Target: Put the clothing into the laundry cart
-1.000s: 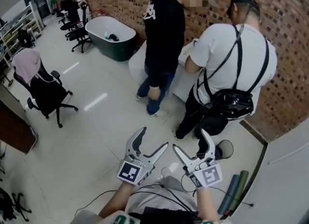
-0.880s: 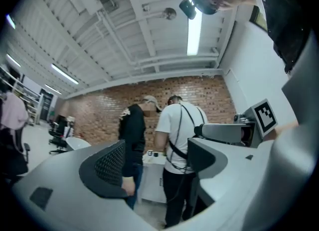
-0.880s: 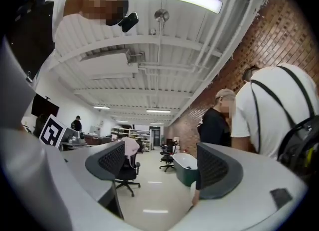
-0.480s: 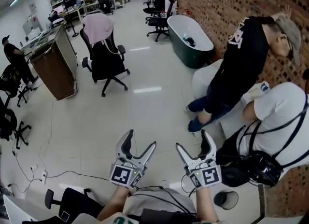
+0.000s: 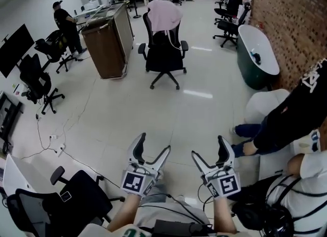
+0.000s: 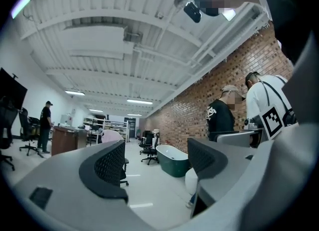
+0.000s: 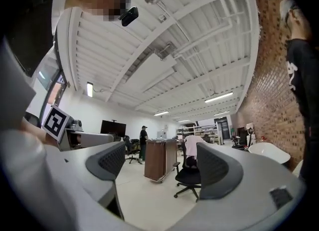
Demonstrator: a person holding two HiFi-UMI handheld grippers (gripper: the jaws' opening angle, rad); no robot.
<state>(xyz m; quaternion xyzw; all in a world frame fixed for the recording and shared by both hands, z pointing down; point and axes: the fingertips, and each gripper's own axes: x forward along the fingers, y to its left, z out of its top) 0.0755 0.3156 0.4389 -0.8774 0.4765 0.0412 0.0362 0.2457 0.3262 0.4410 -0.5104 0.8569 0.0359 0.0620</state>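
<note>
A pink garment hangs over the back of a black office chair far ahead on the floor. Just left of it stands a brown box-shaped cart on wheels. My left gripper and right gripper are side by side low in the head view, far from both, each open and empty. The right gripper view shows its wide-apart jaws framing the cart and the pink garment. In the left gripper view the jaws are spread, with the garment small in the distance.
A dark green bathtub stands by the brick wall at right. Two people bend over close at my right. A person in black stands at the back left among office chairs. A black chair and floor cables lie near left.
The view has swung left: the brick wall and the two people slid to the right, while the pink-draped chair and brown cart came to the centre. Both grippers stay open and empty.
</note>
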